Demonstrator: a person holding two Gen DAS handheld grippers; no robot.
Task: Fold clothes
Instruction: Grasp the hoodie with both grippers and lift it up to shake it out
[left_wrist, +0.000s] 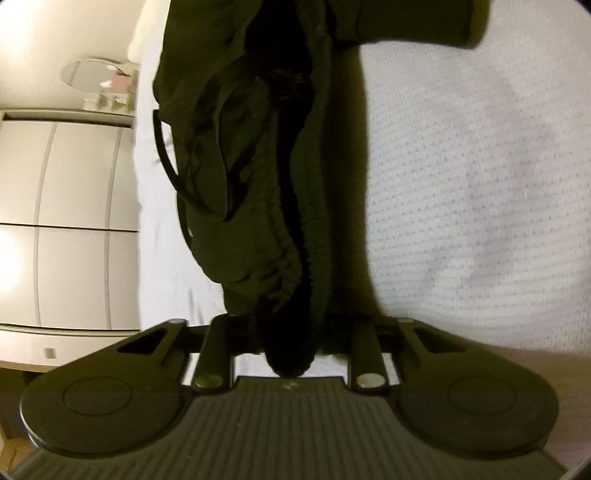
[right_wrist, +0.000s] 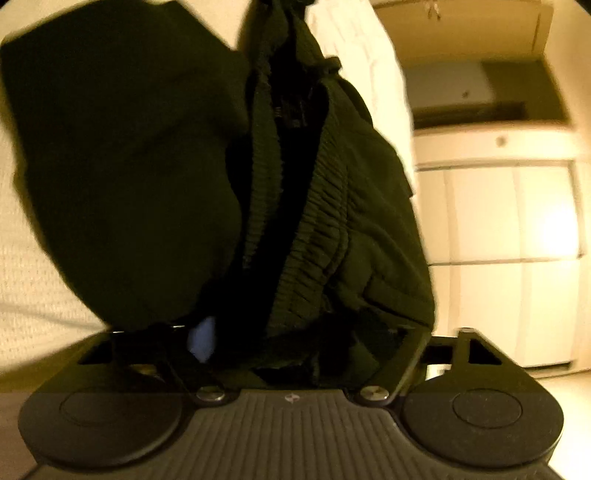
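A dark green pair of pants with a ribbed elastic waistband (left_wrist: 266, 166) hangs in front of both cameras, above a white textured bed cover (left_wrist: 480, 184). My left gripper (left_wrist: 290, 354) is shut on the waistband, and the cloth hides its fingertips. In the right wrist view the same pants (right_wrist: 325, 221) fill the middle, bunched with a dark fold at the left. My right gripper (right_wrist: 291, 354) is shut on the waistband cloth, its fingers buried in the fabric. A black drawstring loop (left_wrist: 166, 147) hangs off the pants' left side.
White drawers or cabinet fronts (left_wrist: 66, 221) stand left of the bed, with a round mirror (left_wrist: 92, 74) and small items on top. In the right wrist view, pale closet doors (right_wrist: 509, 258) and a cardboard box (right_wrist: 461, 29) are to the right.
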